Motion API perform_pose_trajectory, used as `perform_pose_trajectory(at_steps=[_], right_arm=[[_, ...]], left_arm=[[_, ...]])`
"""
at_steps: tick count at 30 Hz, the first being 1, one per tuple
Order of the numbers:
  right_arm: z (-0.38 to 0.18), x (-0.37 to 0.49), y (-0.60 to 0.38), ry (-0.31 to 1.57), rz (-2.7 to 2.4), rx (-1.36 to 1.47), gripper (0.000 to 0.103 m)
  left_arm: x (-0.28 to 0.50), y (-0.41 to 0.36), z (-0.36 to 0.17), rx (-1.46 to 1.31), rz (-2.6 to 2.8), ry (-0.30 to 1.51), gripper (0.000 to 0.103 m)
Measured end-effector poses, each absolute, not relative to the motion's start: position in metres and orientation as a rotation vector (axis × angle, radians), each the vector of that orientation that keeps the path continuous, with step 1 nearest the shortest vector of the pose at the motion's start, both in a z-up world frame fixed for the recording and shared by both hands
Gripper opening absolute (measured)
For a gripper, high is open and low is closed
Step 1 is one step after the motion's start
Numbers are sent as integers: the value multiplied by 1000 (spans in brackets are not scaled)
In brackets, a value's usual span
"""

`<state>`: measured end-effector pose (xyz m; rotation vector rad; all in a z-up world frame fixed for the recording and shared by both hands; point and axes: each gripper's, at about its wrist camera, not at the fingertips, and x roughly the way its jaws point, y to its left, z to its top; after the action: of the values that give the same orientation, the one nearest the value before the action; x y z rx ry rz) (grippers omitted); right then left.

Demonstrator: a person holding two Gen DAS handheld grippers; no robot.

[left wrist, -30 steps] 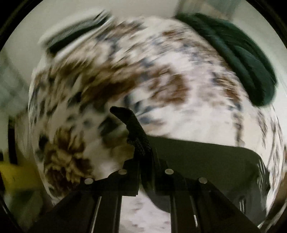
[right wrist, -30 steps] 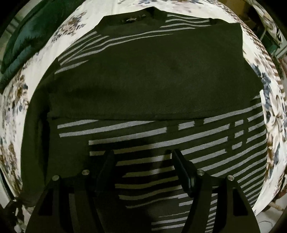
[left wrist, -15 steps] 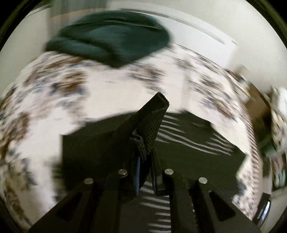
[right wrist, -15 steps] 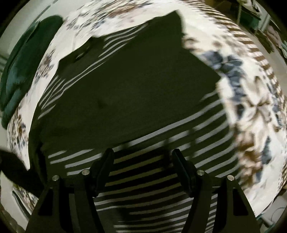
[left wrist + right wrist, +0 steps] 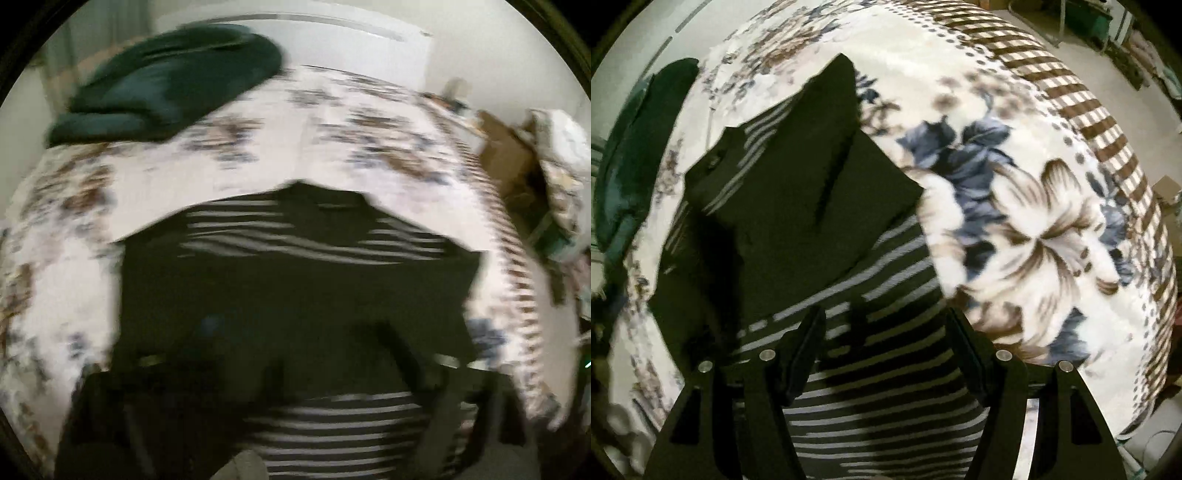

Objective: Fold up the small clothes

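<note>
- Fingers of the right gripper (image 5: 886,347) stand apart at the bottom of the right wrist view, nothing pinched between them; they hover over the striped lower part of the garment.
- Left gripper (image 5: 299,354) shows only as a dark blur low in its own view; its jaws are opening, and no cloth can be seen caught between them.
- Black shirt with pale stripes (image 5: 783,206) lies flat on the bed, a plain black flap folded across its middle, stripes showing below the flap and beside the collar.
- Floral blanket (image 5: 1027,221), white with brown and blue blooms and a brown checked border, lies under the shirt and spreads out on all sides.
- Dark green bundle of cloth (image 5: 173,88) rests at the far edge of the bed, well apart from the shirt.
</note>
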<state>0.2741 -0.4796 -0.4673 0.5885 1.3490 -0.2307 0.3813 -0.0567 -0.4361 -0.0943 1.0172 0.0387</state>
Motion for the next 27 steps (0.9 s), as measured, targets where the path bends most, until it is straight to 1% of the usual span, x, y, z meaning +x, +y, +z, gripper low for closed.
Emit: perform_pose_trajectory(at_steps=[1,4,8,13,14,15,17,20,23,27], right_arm=[[-465,281,-477,1341,-200,605,71],[-466,308,-455,1331,-128,608,72],[-486,359,-419,1347,-57,530,72],[-530,404,-388,1447,-85,427,72],[-534,406,-383,1459,-93,400,70],[-534,407,-377,1450,-91,378,64],[-528,404,-367,1431,-106,284,7],[-505,394,-365,1362,-129,231,4],[-477,383,-373,1302,-144,246,4],[-443,380,-409,1232,-222,283,4]], left_arm=[[375,-40,-438,-82,83,1016,96],[353,22,-450,-43,262,1043,96],[325,91,-470,-58,453,1110,96],[304,130,-485,-66,567,1147,96],[301,133,-487,-63,576,1151,96],[300,133,-489,-58,583,1154,96],[305,131,-491,-53,580,1160,96],[311,122,-492,-50,566,1162,96],[321,121,-487,-54,546,1152,96],[346,110,-483,-64,501,1134,96]])
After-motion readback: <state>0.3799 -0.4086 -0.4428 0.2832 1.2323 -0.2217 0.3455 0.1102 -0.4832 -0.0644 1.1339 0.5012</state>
